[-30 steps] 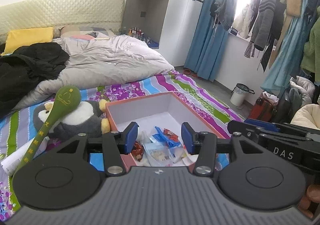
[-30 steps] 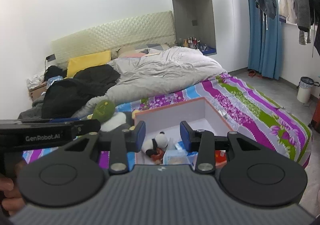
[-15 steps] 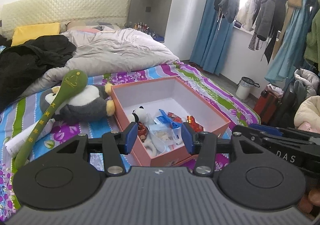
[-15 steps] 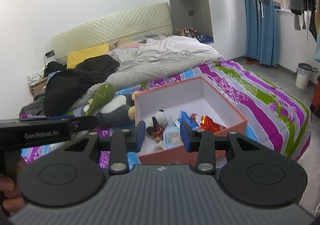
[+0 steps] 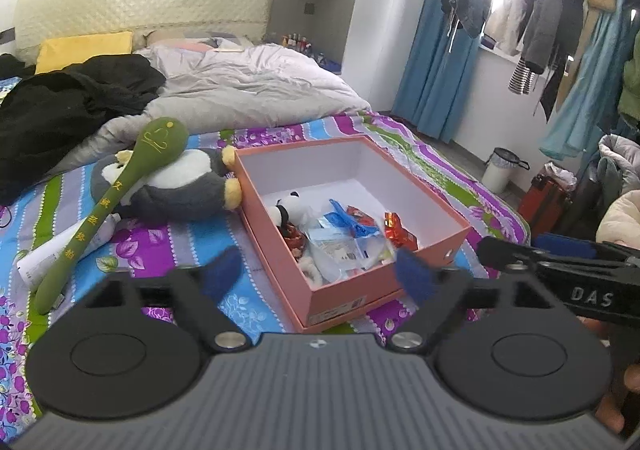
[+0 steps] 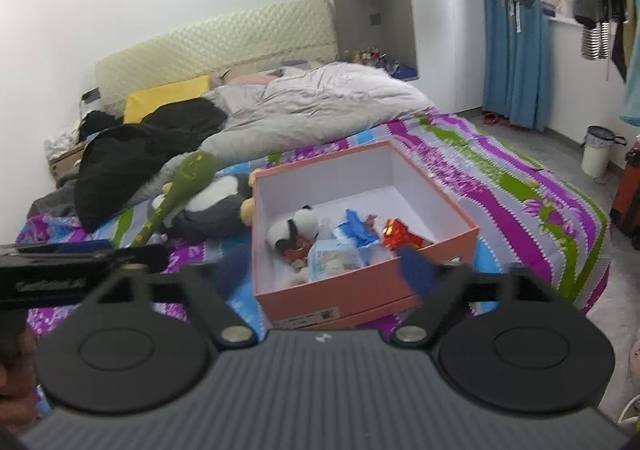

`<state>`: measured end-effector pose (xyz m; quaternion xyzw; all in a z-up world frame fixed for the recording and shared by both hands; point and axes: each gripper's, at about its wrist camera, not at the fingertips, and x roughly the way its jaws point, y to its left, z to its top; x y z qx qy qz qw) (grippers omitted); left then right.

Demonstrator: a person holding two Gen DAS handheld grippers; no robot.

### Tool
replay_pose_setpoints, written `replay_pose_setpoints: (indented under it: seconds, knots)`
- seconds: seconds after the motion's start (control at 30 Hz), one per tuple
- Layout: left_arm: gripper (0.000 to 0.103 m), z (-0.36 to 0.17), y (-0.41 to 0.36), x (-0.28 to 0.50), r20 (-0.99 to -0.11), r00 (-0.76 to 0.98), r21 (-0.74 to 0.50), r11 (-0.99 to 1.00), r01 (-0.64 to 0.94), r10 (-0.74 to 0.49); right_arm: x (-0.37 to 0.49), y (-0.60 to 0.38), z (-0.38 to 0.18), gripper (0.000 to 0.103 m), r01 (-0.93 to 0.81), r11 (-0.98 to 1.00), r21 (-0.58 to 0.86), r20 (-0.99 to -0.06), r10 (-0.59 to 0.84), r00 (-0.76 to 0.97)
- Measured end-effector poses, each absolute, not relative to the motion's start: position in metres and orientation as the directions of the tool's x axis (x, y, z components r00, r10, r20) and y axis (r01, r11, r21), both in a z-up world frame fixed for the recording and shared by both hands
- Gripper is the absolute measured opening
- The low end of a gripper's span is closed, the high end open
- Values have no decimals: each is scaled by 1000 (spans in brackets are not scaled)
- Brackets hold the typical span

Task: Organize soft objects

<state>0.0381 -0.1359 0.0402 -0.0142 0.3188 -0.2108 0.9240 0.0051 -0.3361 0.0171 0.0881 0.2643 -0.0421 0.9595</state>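
Note:
An open pink box (image 5: pixel 352 300) (image 6: pixel 360 292) sits on the striped bedsheet. Inside it lie a small panda plush (image 5: pixel 285 210) (image 6: pixel 294 226), plastic packets (image 5: pixel 340 246) and a red wrapper (image 5: pixel 398 230). Left of the box lies a grey-and-white penguin plush (image 5: pixel 180 186) (image 6: pixel 216 202) with a green spoon-shaped plush (image 5: pixel 116 206) (image 6: pixel 180 190) across it. My left gripper (image 5: pixel 318 274) is open and empty, above the box's near edge. My right gripper (image 6: pixel 324 270) is open and empty, also before the box.
A grey duvet (image 5: pixel 248 90), black clothes (image 5: pixel 60 110) and a yellow pillow (image 5: pixel 84 48) fill the far bed. A white tube (image 5: pixel 60 250) lies at left. Hanging clothes (image 5: pixel 540 18), a small bin (image 5: pixel 500 170) and a red case (image 5: pixel 548 202) stand on the right.
Both grippers have opened wide and pulled back and up from the box, so more of the box and the bed shows. The toys have not moved.

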Motion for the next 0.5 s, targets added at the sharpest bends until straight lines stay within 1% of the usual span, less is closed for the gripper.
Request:
replay_pose_setpoints:
  seconds: [0.1, 0.2, 0.5]
  knots:
    - [101, 41, -132, 40, -584, 708, -171, 913, 371, -397, 7, -339, 16, 90, 143, 981, 128, -523, -56, 851]
    - [103, 42, -131, 42, -587, 716, -160, 921, 355, -378, 8, -341, 15, 90, 145, 981, 127, -526, -58, 848]
    - [103, 44, -125, 44, -599, 719, -158, 932, 327, -354, 9, -337, 16, 90, 135, 983, 126, -530, -49, 847]
